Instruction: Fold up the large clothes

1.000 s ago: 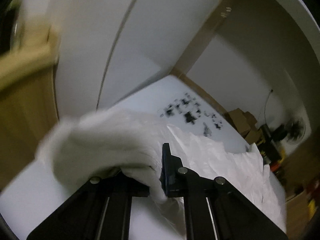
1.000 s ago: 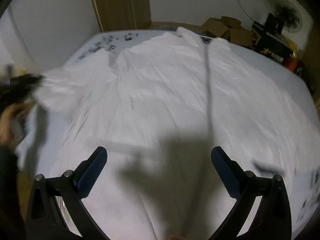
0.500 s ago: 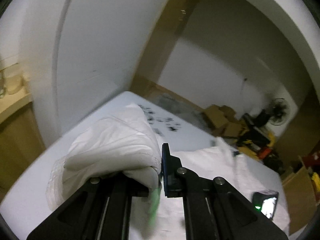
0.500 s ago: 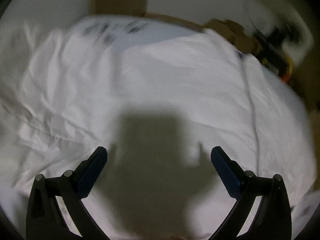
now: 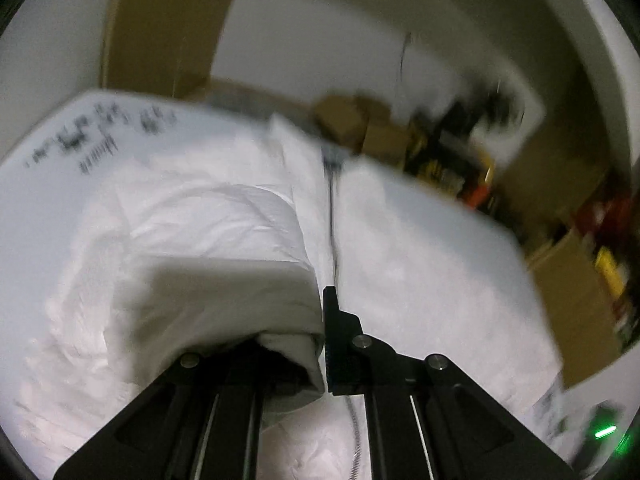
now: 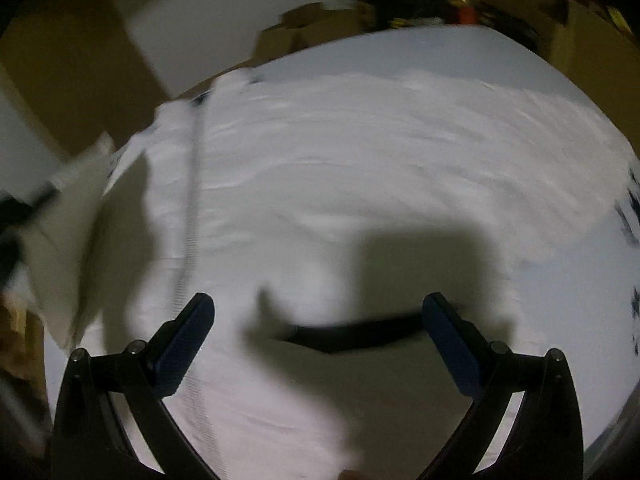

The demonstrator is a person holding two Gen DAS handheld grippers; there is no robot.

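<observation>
White fabric fills both views: a large white garment (image 6: 360, 184) lies spread over a pale table (image 6: 500, 60), its zipper (image 6: 192, 208) running down the left part of the right wrist frame. In the left wrist view, going from the left edge, a bunched fold of the garment (image 5: 192, 248) rises in the middle left and drapes over the left finger, hiding it; the left gripper (image 5: 322, 340) is clamped on this fold, the cloth pressed against the dark right finger at the lower centre. Just right of that, the zipper (image 5: 333, 216) runs up toward the collar, and beyond it the flat half of the garment stretches to the right. Cardboard boxes (image 5: 360, 124) sit blurred in the upper right (detail there is smeared). In the right wrist view, the right gripper (image 6: 316, 340) hangs over the cloth with its blue-padded fingers (image 6: 184, 344) wide apart, nothing between them, its shadow falling on the fabric at centre.
</observation>
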